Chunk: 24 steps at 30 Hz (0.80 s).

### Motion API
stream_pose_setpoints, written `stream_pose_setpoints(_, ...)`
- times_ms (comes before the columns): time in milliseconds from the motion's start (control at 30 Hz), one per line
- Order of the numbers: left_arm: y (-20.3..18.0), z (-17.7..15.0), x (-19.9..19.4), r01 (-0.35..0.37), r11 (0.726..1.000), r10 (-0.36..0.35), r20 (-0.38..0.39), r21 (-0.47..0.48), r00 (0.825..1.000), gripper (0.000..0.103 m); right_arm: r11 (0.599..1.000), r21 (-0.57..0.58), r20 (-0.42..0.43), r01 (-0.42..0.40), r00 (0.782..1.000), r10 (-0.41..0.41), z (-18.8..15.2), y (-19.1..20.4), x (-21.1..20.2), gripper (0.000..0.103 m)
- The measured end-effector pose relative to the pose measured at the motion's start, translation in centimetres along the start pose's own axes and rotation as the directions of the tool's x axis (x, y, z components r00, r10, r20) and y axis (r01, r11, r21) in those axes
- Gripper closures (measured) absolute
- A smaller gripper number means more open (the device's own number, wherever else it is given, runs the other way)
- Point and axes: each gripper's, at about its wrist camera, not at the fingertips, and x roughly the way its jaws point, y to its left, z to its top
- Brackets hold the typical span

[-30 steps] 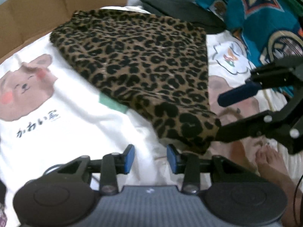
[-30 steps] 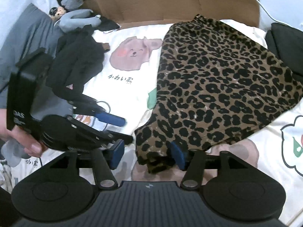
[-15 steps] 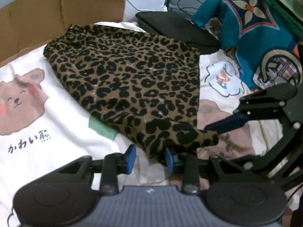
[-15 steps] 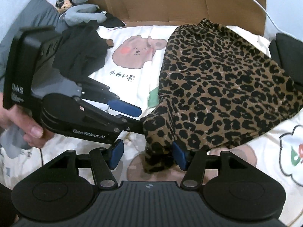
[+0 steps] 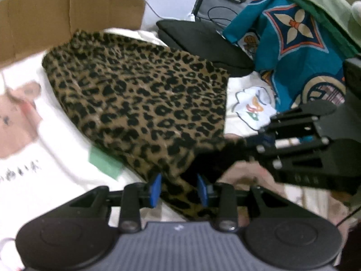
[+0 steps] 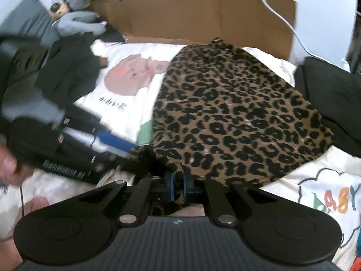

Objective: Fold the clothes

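Observation:
A leopard-print garment (image 5: 144,103) lies spread on a white bear-print sheet (image 5: 33,146), also filling the middle of the right wrist view as the garment (image 6: 225,117). My left gripper (image 5: 178,189) is open, its blue pads (image 5: 155,189) either side of the near corner of the cloth. My right gripper (image 6: 177,187) is shut on the near hem, pads almost together with cloth pinched between them. From the left wrist view, the right gripper (image 5: 259,140) reaches in from the right at the same corner. From the right, the left gripper (image 6: 121,143) comes in from the left.
Cardboard (image 5: 67,11) stands along the far side. A black cushion (image 5: 203,43) and a teal patterned cloth (image 5: 293,33) lie at the right. A pile of dark clothes (image 6: 67,67) and a grey plush toy (image 6: 76,18) sit at the left. A person's hand (image 6: 6,164) holds the left gripper.
My right gripper has closed from open onto the garment's near hem. My left gripper has moved forward, so the corner now sits between its pads. Both views are blurred by motion.

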Motion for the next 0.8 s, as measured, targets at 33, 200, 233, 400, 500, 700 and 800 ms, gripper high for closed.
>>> stream_pose_setpoints(33,-0.2,-0.2,0.2,0.003,1.0,-0.003,-0.003,-0.004,1.0,0.065,1.0,0.005,0.0,-0.003,1.0,0.003,0.0,-0.2,0.0,0.096)
stream_pose_setpoints(200,-0.3,-0.2,1.2,-0.014,0.999,0.014,-0.003,-0.04,1.0,0.065,1.0,0.02,0.011,-0.017,1.0,0.017,-0.1,-0.2,-0.3,0.096)
stream_pose_setpoints(233,-0.2,-0.1,1.3,-0.027,0.999,0.027,-0.004,-0.042,1.0,0.065,1.0,0.021,0.013,-0.02,1.0,0.019,-0.1,-0.1,-0.4,0.096)
stream_pose_setpoints(400,0.5,0.2,1.2,-0.057,0.997,0.057,-0.01,-0.054,0.998,0.09,0.999,0.027,0.01,-0.037,0.999,0.037,-0.3,-0.1,-0.6,0.096)
stream_pose_setpoints(500,1.5,-0.3,0.3,-0.053,0.994,0.051,-0.022,-0.095,0.998,0.095,0.994,0.072,-0.017,-0.078,0.997,0.079,-0.8,-0.3,-1.0,0.085)
stream_pose_setpoints(700,2.7,-2.4,-0.9,-0.075,0.982,0.07,-0.034,-0.171,0.997,0.097,0.99,0.081,-0.043,-0.112,0.992,0.115,-2.1,-0.1,-1.7,0.059)
stream_pose_setpoints(800,3.4,-3.1,-0.6,-0.073,0.974,0.064,-0.048,-0.213,0.997,0.097,0.986,0.098,-0.032,-0.138,0.989,0.142,-2.0,-0.4,-2.2,0.059)
